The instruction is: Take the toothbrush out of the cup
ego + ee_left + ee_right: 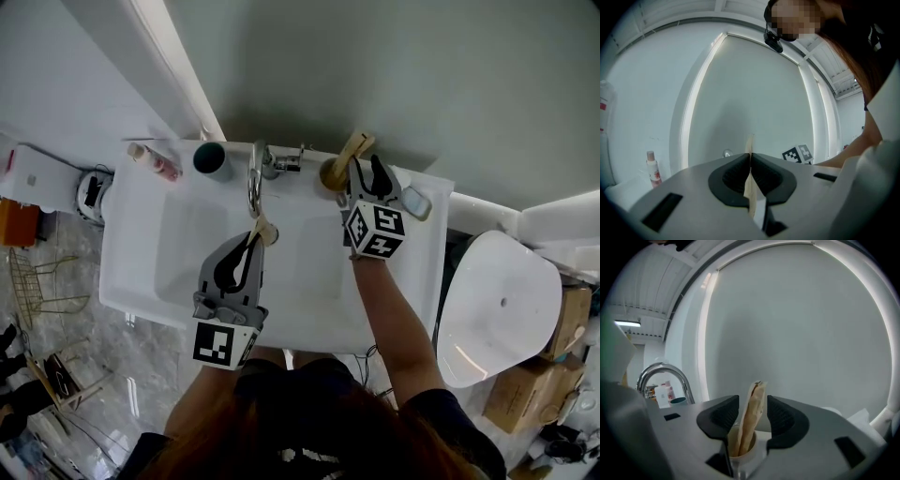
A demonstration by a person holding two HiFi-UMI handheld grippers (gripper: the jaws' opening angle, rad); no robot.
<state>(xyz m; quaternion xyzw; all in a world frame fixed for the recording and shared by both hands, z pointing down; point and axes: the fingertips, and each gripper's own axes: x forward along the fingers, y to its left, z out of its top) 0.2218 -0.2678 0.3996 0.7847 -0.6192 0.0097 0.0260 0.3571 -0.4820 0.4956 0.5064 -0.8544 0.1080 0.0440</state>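
Head view, from above: a white washbasin set against the wall, with a chrome faucet at the middle of its back ledge; a pink bottle lay on the ledge at the far left, and a dark teal cup stood just beside it. The task's cup stood on the ledge to the right of the faucet; the toothbrush, in a beige paper sleeve, was in that cup and leaned out over its rim toward the wall.

Right tool: held at the cup, its marker cube toward the person; in the right gripper view the right tool stood wide, one jaw on each side of the sleeved toothbrush, with a gap on both sides and no pad pressing on it; the rim of the cup showed below the jaws, and the faucet rose at the left.

Left tool: held over the basin in front of the faucet, well apart from the cup; in the left gripper view the left tool was narrow, closed on a thin beige paper strip that stood up between the pads; what the paper contained could not be told; the pink bottle showed at the lower left.
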